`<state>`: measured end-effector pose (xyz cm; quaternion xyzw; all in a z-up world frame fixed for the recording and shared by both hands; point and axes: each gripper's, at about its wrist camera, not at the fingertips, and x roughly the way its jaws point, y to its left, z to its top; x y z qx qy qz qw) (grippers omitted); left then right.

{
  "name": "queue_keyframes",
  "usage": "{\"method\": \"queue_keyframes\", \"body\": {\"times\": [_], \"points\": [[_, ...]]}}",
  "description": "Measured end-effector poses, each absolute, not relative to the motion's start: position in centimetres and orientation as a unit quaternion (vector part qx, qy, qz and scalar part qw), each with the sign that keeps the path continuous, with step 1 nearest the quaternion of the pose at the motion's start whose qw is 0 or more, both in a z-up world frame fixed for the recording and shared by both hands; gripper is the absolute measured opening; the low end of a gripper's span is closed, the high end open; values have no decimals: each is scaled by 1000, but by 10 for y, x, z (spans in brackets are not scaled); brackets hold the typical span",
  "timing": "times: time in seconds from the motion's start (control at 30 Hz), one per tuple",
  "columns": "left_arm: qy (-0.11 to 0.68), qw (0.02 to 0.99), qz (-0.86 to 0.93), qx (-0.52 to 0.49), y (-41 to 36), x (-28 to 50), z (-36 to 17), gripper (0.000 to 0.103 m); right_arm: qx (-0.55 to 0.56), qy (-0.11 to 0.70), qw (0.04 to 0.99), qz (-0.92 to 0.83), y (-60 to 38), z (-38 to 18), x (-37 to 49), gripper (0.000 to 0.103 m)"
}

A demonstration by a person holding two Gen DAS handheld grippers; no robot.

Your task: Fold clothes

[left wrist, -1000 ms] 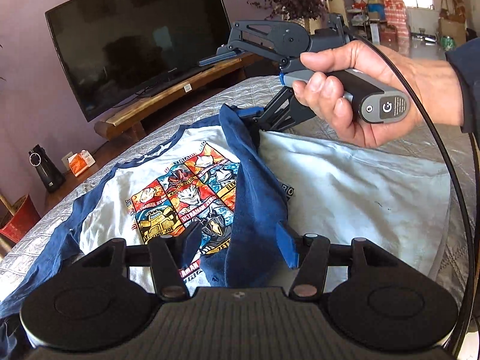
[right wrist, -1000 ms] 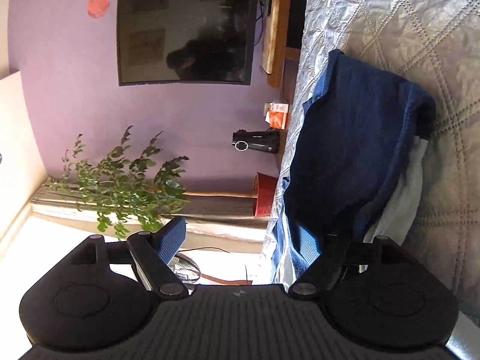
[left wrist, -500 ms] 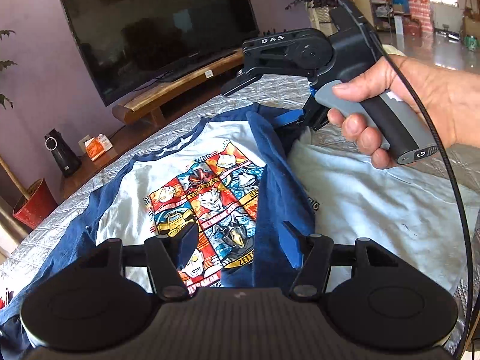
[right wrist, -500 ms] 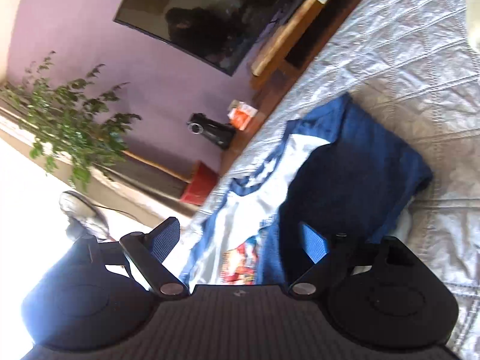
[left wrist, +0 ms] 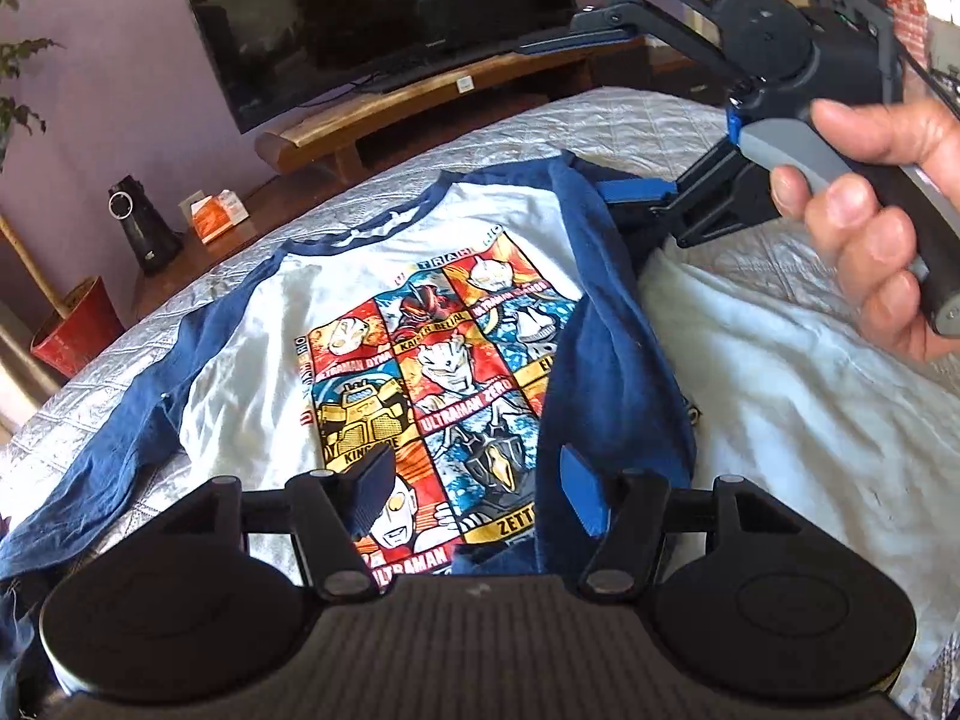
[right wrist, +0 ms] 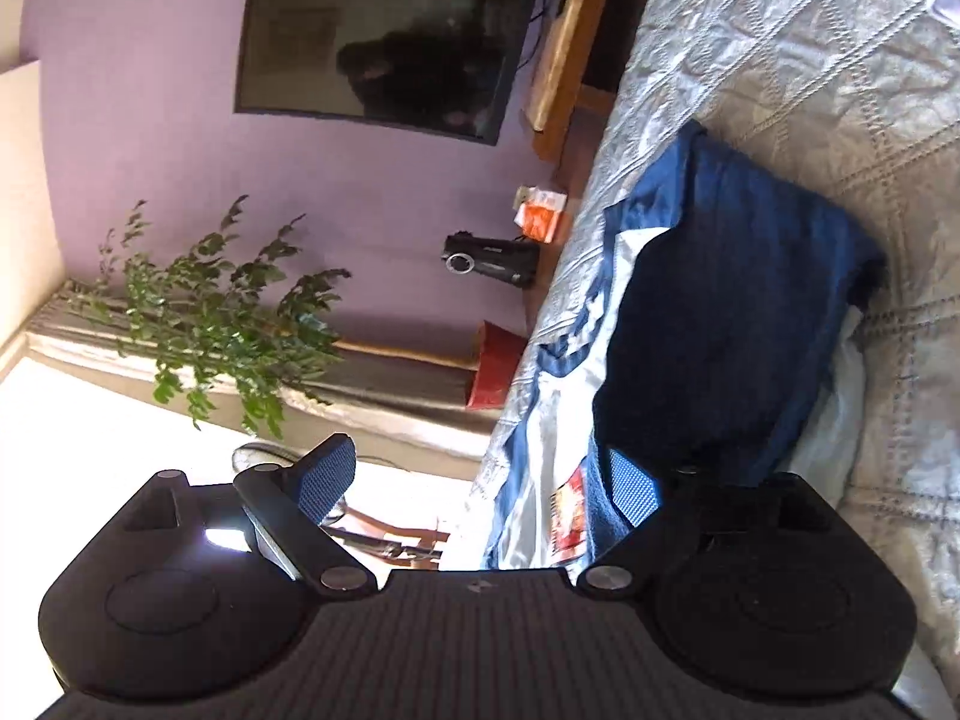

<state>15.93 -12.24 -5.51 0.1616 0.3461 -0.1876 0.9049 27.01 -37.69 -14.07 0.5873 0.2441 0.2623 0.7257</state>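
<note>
We have one side of the shirt (left wrist: 432, 324) folded over on the bed (left wrist: 630, 120), both claws (left wrist: 474, 495) (right wrist: 480, 480) gaping empty; the left sleeve (left wrist: 114, 420) and further folds remain.

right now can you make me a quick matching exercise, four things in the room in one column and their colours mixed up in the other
Things:
1. folded-over sleeve
2. plant pot
3. TV stand
4. bedspread

Colours:
a. red
b. silver-grey
c. navy blue
d. brown wood

Pairs: 1-c, 2-a, 3-d, 4-b
</note>
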Motion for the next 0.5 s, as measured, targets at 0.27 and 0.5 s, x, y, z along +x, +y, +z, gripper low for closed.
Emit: {"method": "queue_keyframes", "body": {"times": [0.27, 0.5], "points": [[222, 870, -234, 373, -133, 96, -51, 62, 580, 264, 727, 256, -370, -142, 269, 95], [164, 749, -307, 563, -139, 49, -73, 67, 575, 278, 727, 252, -365, -143, 269, 95]]}}
